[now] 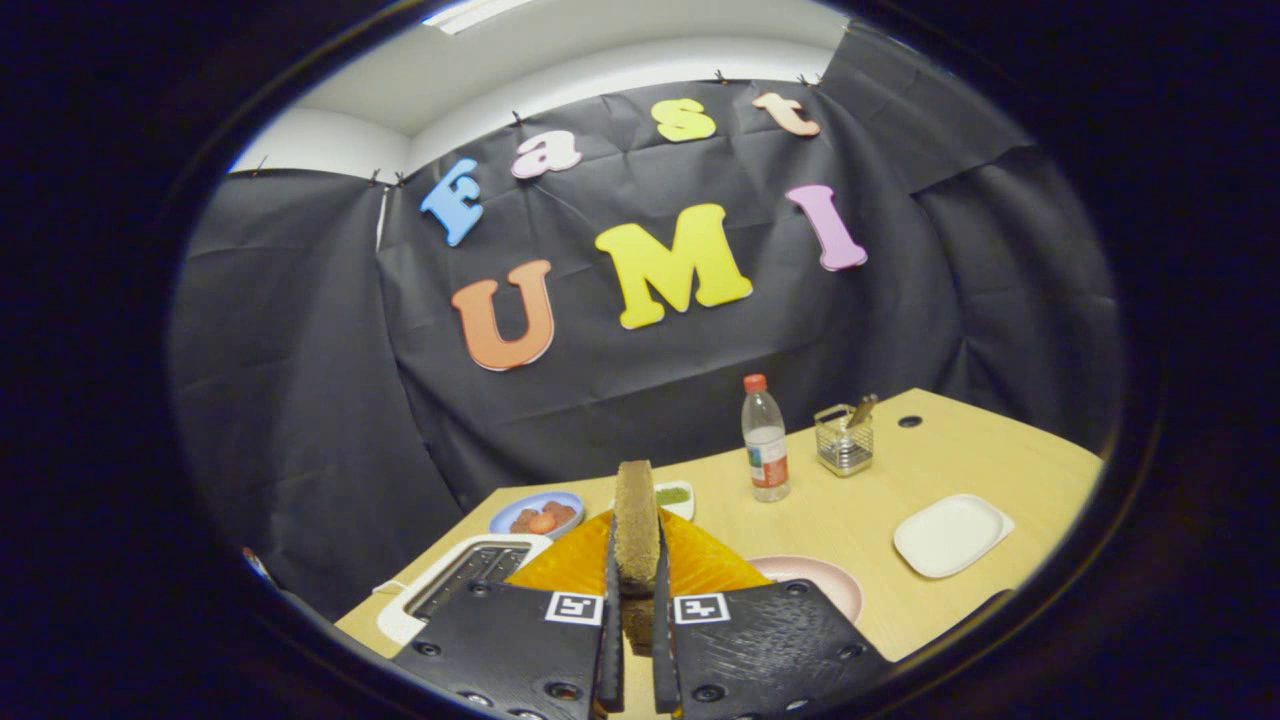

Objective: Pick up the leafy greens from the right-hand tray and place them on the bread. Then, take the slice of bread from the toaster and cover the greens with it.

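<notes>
The gripper (636, 580) is clamped on an upright bread slice (636, 520), just right of the toaster (462, 580), probably above an orange plate (700, 565).

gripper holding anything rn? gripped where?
Yes: the gripper is shut on the slice of bread, held upright and edge-on. The fingers clamp its two flat faces at the lower part; the top sticks out beyond them.

wooden table (860, 520) bears toaster (455, 580), plates, bottle (765, 440), wire basket (843, 440).
</notes>
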`<state>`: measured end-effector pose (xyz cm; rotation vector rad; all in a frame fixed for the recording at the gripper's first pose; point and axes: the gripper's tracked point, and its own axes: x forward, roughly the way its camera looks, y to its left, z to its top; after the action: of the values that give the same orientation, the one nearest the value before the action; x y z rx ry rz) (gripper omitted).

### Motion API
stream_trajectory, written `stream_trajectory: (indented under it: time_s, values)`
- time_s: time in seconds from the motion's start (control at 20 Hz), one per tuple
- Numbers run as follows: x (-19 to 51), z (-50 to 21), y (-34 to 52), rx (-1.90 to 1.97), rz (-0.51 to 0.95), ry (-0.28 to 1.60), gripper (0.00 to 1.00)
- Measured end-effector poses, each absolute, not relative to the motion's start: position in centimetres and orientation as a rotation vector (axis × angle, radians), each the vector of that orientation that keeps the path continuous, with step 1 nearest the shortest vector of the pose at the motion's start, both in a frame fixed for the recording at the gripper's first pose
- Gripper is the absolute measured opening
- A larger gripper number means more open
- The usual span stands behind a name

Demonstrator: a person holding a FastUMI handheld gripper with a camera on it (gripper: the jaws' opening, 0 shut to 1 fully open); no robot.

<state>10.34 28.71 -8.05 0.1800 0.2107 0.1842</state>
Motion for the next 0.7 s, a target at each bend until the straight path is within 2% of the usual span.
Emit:
stream_trajectory:
  time_s: [0.4,0.65,0.7]
  values:
    - [12.7,-15.7,28.6,0.211,0.215,0.334,0.11]
    - [13.0,-17.7,26.6,0.21,0.208,0.357,0.11]
    - [13.2,-17.9,25.8,0.201,0.2,0.353,0.14]
